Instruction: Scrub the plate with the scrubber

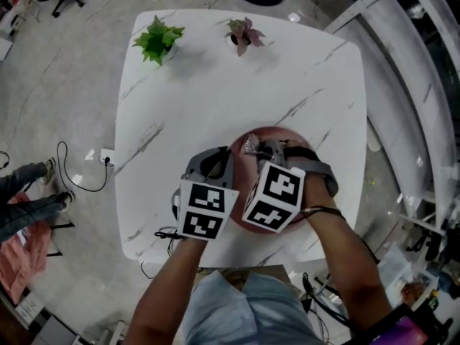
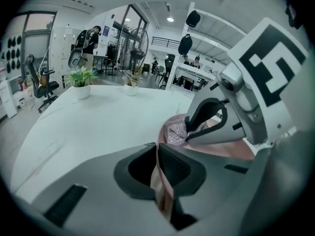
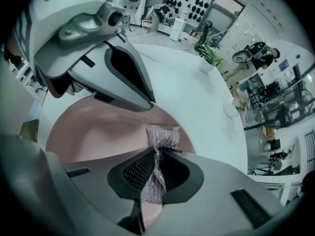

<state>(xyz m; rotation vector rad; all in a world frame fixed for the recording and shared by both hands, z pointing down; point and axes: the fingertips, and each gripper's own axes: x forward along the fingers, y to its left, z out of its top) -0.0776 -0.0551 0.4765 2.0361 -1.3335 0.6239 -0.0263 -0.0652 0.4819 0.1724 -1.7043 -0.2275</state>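
Head view is looking down on a white, grey-veined table (image 1: 215, 85) that is standing on a speckled grey floor (image 1: 65, 85), with cables lying loose around it. The left gripper view is showing an open workroom past the table, with glass partitions, office chairs and a few people far off.

The left gripper (image 2: 160, 173) is gripping the pink plate (image 2: 231, 149). Its jaws are pressing together on the thin rim, which is running straight down the gap between them. The right gripper (image 3: 155, 173) is clamping the silvery mesh scrubber (image 3: 162, 136). A bunched strip of it is sitting squeezed between the jaws, and a tuft is sticking out past their tips over the plate's face. The plate is lying on the table directly under both pairs of jaws. Well beyond the jaws, at the table's far edge, a green plant (image 1: 159, 40) and a purplish plant (image 1: 244, 34) are standing apart from each other.

In the head view the marker cubes and both hands are covering the near part of the plate, so only its far rim is showing. Whether the tuft is pressing on the plate or hanging just above it is hard to tell. A person's legs (image 1: 29, 189) are being cut off by the left edge.
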